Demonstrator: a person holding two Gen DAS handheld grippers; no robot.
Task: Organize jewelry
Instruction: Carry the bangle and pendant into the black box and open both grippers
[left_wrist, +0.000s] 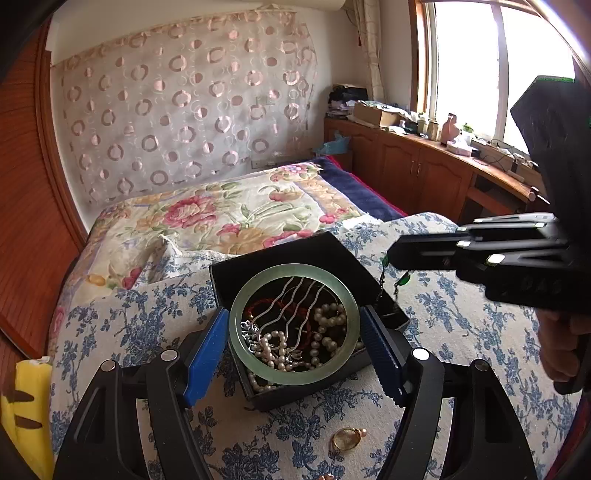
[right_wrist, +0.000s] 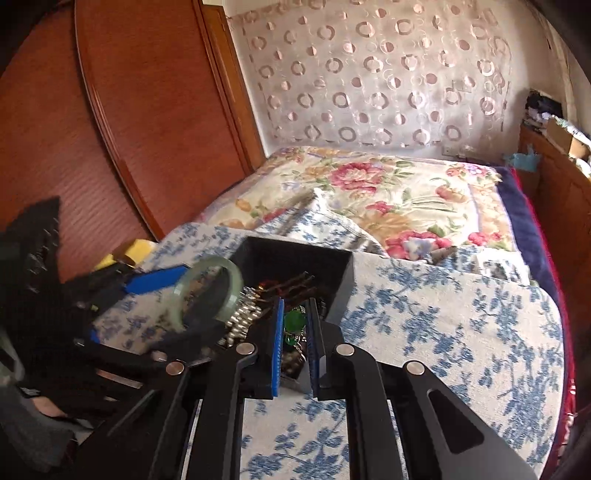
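Observation:
My left gripper (left_wrist: 293, 325) is shut on a pale green jade bangle (left_wrist: 236, 314) and holds it just above the black jewelry box (left_wrist: 273, 245). Through the ring I see pearls (left_wrist: 328, 321), a silver wavy hair comb and red cord in the box. My right gripper (right_wrist: 295, 314) is shut on a green-bead necklace (right_wrist: 293, 320), whose chain hangs over the box's right edge (left_wrist: 400, 282). The right wrist view also shows the bangle (right_wrist: 232, 291) and the box (right_wrist: 295, 258). A small gold pendant (left_wrist: 347, 438) lies on the cloth in front of the box.
The box sits on a blue-flowered white cloth (left_wrist: 461, 332) over a bed with a floral quilt (left_wrist: 221, 210). A yellow object (left_wrist: 26, 413) lies at the left edge. Wooden cabinets (left_wrist: 417, 170) with clutter stand on the right under a window.

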